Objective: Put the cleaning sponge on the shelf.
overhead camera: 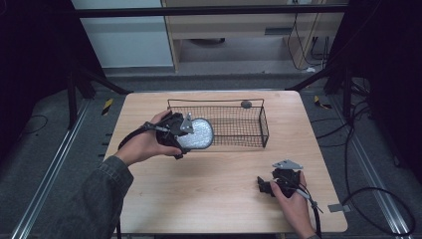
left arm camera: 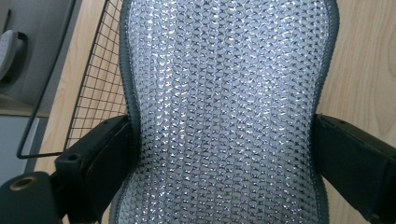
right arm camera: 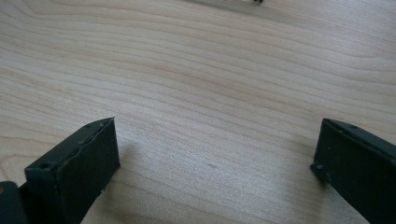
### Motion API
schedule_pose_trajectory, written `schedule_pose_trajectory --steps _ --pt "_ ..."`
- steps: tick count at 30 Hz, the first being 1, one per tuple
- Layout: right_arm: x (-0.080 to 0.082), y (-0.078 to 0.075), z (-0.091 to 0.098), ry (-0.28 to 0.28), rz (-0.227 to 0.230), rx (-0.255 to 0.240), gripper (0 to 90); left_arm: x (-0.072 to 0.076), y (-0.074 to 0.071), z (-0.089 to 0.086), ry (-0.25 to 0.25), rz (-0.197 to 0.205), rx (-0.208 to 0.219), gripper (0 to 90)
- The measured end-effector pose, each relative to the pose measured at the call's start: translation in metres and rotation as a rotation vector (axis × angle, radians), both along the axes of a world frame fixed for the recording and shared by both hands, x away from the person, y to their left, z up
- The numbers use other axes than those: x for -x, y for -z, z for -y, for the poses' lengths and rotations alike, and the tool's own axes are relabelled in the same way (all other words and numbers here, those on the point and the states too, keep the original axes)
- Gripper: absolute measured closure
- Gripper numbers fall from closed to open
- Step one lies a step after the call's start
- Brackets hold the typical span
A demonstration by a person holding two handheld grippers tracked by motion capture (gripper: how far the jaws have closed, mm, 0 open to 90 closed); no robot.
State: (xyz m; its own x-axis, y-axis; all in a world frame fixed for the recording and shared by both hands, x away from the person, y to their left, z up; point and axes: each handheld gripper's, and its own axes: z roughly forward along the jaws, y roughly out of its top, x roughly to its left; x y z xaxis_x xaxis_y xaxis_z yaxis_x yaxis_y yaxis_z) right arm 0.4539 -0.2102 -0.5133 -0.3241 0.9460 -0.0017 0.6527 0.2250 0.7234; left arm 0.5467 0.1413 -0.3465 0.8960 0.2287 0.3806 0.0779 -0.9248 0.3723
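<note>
- The silver scouring pad (left arm camera: 226, 112) is a knitted metallic mesh over a soft core, edged with a grey stitched seam; I judge it light and squashy, not fragile.
- In the left gripper view its sides are pinched inward where the jaws press, giving it a waist. That tells me it yields readily under a squeeze and would spring back when let go.
- The knit looks rough enough to give the pads good friction, so slipping seems unlikely; the loose loops could, however, snag on wire.
- The best hold, in my view, is across the narrow width near the middle, as now, where the core gives the jaws something to compress.
- The left gripper (overhead camera: 180, 133) is clamped on the pad, which hangs off the table, over the front left corner of the wire basket (overhead camera: 249, 137), partly above its rim.
- The basket is black mesh and sits toward the far edge of the wooden table (overhead camera: 214, 194), just right of centre. A small dark round object (overhead camera: 246, 104) lies at its far side; what it is I cannot tell.
- The right gripper (overhead camera: 268, 186) rests low near the table's front right corner, jaws spread wide with nothing between them, bare wood showing between the pads (right arm camera: 79, 163).
</note>
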Motion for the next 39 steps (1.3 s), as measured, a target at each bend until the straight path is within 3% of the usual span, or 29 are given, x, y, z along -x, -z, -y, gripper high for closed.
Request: schedule_pose_trajectory --steps 12,18,27,30,39 --pt "0.0 0.0 0.0 0.0 0.0 0.001 0.4 -0.013 -0.009 0.008 0.031 -0.002 0.016 6.4" --pt "0.001 0.0 0.0 -0.004 0.001 0.002 0.5 -0.025 -0.016 0.013 0.061 0.011 -0.018 6.4" --pt "0.002 0.0 0.0 -0.002 0.003 0.001 0.4 -0.056 -0.025 0.012 0.042 0.044 -0.021 6.4" --pt "0.003 0.0 0.0 -0.002 0.003 0.001 0.4 -0.064 -0.027 0.014 0.031 0.06 -0.002 6.4" --pt "0.005 0.0 0.001 -0.014 0.005 0.009 0.7 -0.074 -0.025 0.021 0.039 0.091 0.002 6.4"
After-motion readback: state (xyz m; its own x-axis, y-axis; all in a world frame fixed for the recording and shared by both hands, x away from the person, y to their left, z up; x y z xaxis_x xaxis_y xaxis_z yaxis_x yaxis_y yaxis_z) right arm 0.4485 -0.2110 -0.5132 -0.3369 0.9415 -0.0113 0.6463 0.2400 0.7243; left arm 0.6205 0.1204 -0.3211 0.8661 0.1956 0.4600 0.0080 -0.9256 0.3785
